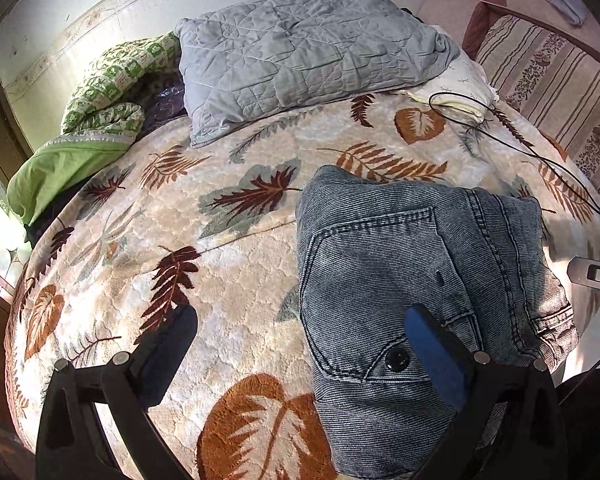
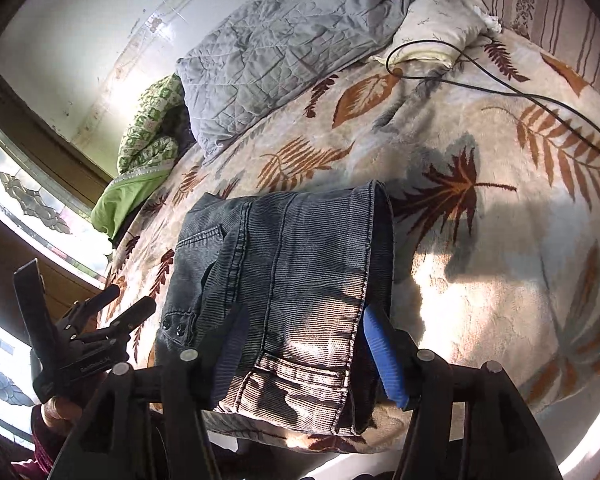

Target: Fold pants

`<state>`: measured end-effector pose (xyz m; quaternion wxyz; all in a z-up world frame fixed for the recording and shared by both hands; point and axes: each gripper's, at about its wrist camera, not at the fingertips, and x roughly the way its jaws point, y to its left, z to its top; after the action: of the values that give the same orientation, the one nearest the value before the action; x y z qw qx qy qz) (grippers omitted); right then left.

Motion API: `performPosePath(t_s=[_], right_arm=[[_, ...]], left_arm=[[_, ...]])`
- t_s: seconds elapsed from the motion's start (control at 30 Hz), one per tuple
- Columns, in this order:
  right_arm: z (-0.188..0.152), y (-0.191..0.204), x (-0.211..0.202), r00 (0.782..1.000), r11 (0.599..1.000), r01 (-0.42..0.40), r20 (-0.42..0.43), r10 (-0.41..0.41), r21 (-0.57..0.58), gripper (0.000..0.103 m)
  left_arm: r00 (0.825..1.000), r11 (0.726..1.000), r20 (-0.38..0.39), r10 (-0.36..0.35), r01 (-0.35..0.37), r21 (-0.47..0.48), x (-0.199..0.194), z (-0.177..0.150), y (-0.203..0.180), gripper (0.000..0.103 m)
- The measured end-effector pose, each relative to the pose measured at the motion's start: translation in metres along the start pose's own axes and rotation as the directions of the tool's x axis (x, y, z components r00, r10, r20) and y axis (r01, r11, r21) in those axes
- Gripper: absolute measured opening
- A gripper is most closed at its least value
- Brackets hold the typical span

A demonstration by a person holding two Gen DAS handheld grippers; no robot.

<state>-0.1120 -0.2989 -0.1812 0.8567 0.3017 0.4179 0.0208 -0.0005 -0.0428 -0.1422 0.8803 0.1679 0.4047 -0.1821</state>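
One bed (image 1: 228, 280) fills both views, covered by a plush cream blanket (image 2: 480, 292) printed with rust, maroon and grey leaves. At its head lie one grey quilted comforter (image 1: 300, 56), folded into a thick rectangle, one cream pillow (image 1: 460, 84) partly tucked under it, and one bundle of green patterned bedding (image 1: 104, 92) whose lower part drops out of sight over the bed's edge. A striped cushion (image 1: 548, 80) is cut off at the right of the left wrist view. One thin black cable (image 2: 500, 84) loops across the blanket from the pillow.

The single pair of pants (image 1: 400, 272), faded grey-blue ribbed denim, lies folded into a compact block on the near part of the bed; a back pocket, stitched seams and one dark button (image 1: 396, 358) show, while the layers underneath are hidden.

The left gripper (image 1: 300, 344) hangs with its jaws wide apart, one finger over the blanket and the other over the pants, holding nothing. The right gripper (image 2: 300, 344) stands spread on either side of the pants' near end, its ribbed blue pads (image 2: 380, 356) not pressing the cloth.
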Motion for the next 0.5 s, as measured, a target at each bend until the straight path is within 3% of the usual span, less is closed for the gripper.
performPosePath(t_s=[0.3,0.5], right_arm=[[0.004,-0.007,0.013,0.999,0.999,-0.027,-0.029,0.028,0.038,0.063],[0.006,-0.006,0.021,0.998,0.999,-0.02,-0.054,0.021,0.027,0.063]], left_arm=[[0.997,0.999,-0.081,0.002,-0.005,-0.037,0.03,0.007,0.008,0.103],[0.997,0.999,-0.078,-0.006,0.004,-0.034,0.035,0.01,0.008,0.103]])
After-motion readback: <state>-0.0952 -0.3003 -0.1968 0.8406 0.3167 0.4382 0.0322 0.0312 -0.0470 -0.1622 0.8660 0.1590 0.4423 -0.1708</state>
